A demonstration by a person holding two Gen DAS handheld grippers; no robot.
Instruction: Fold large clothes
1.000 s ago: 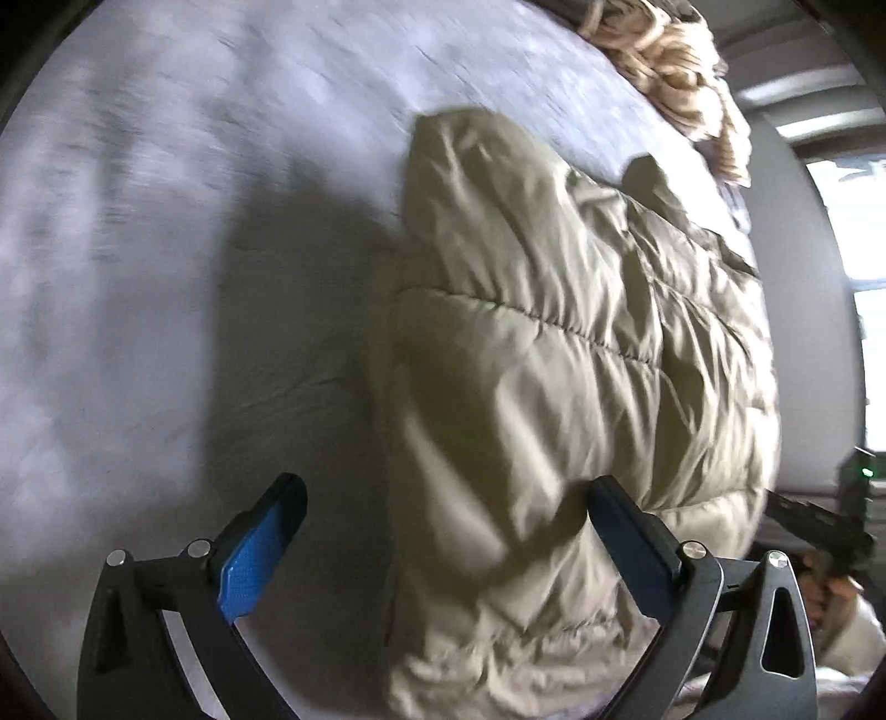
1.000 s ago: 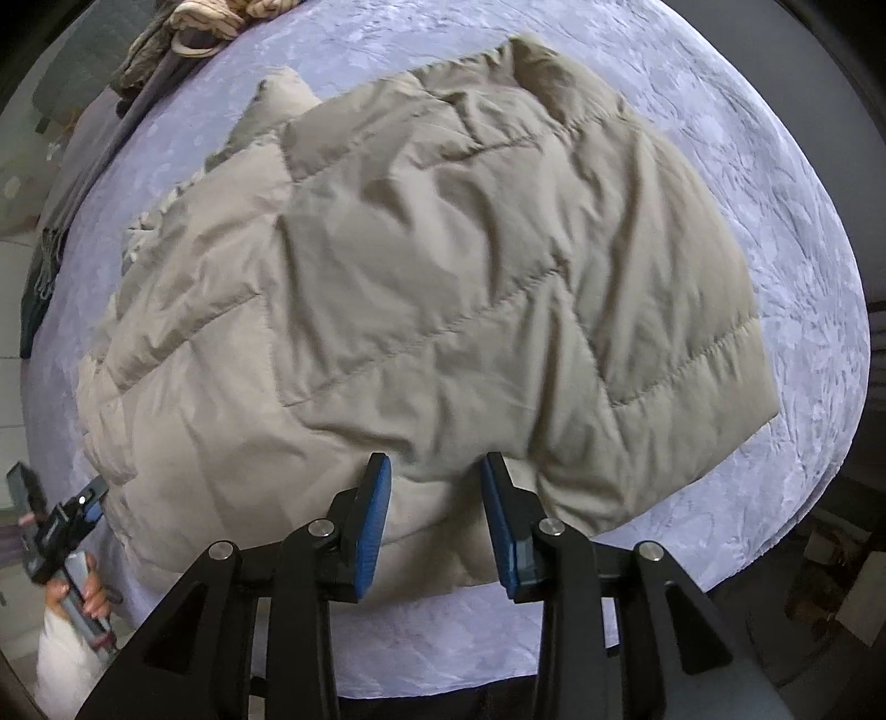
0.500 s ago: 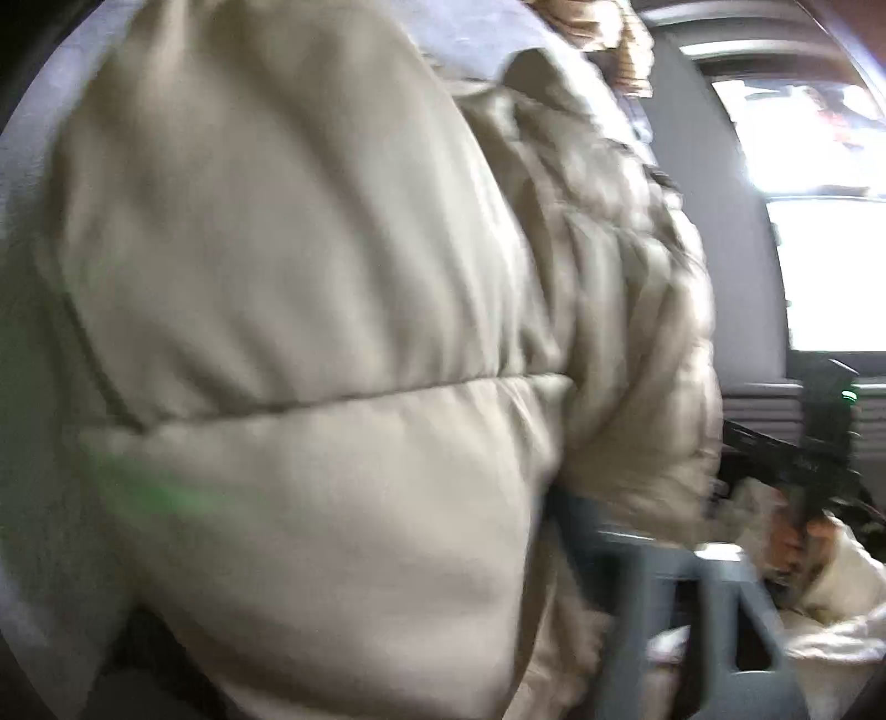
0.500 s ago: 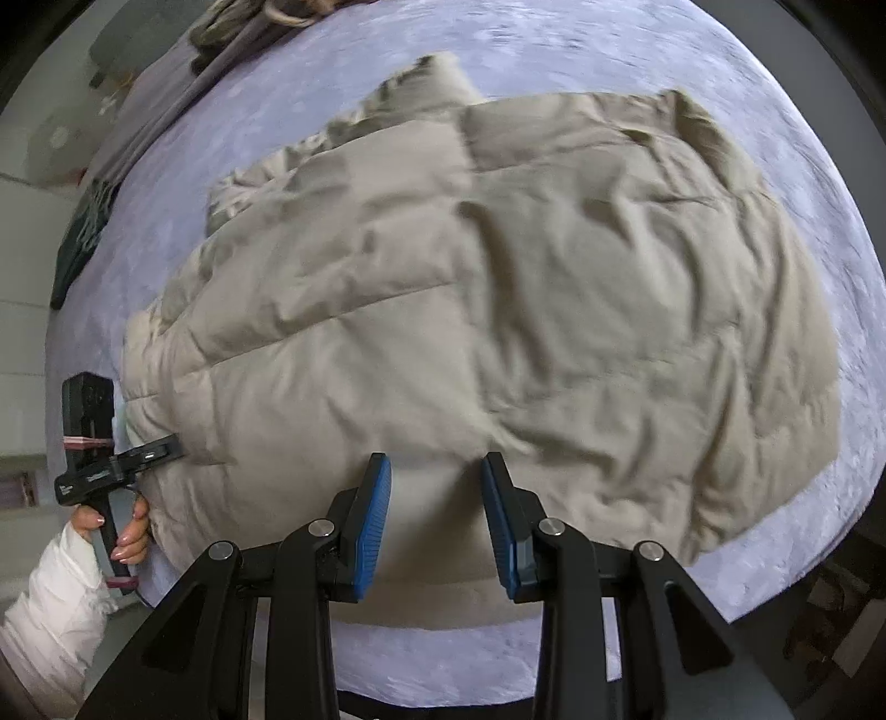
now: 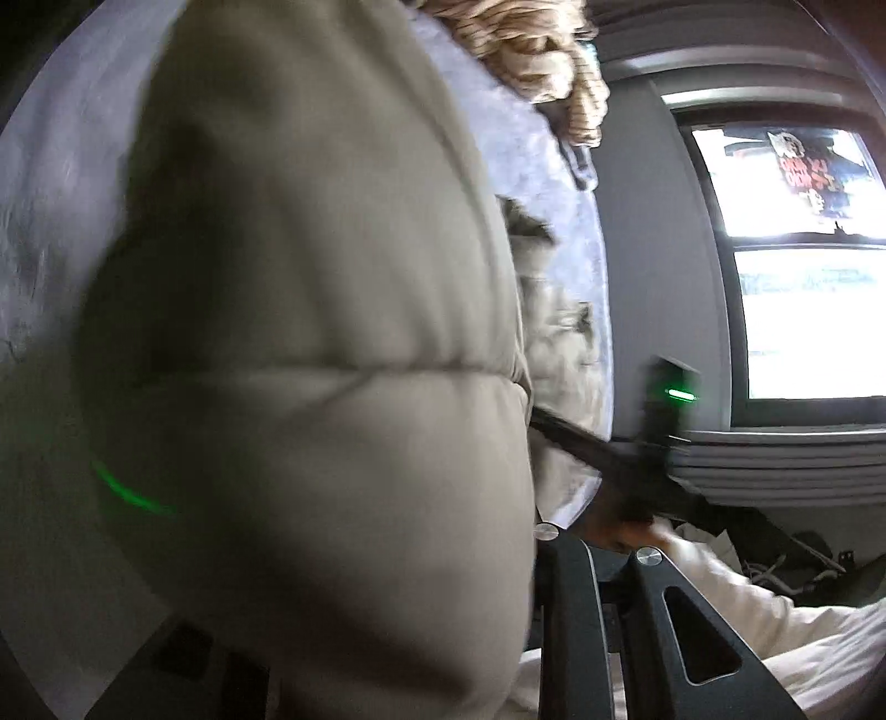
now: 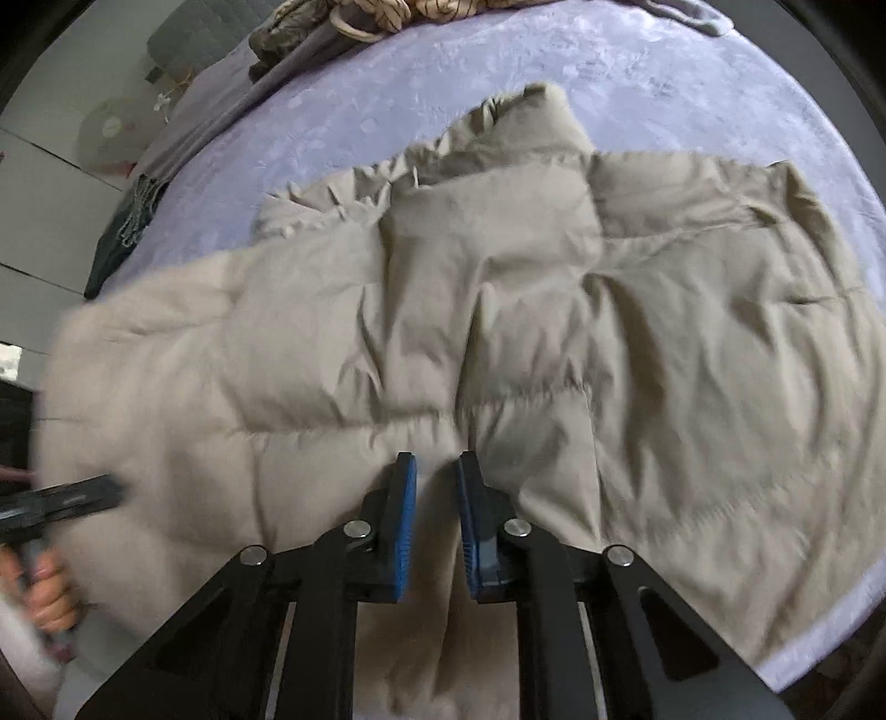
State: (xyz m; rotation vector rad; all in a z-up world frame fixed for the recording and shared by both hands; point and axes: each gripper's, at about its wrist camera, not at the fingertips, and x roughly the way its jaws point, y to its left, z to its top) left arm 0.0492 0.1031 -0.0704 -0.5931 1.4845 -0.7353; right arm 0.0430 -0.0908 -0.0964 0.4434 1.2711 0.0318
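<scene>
A: Where's the beige quilted puffer jacket?
B: Spread on the lilac bedcover. At its left edge the left gripper has just clamped a padded panel; the right gripper has just pinched the near hem.
A: Progress?
B: Early, I'd judge: no finished fold shows.

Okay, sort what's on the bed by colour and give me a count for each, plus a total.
Beige: 1, the puffer jacket spread across the lilac bedspread.
Cream with dark stripes: 1, the bundled cloth at the far edge.
Grey-lilac: 1, the cloth lying beside it.
Dark green: 1, the fringed cloth at the bed's edge.
Total: 4
</scene>
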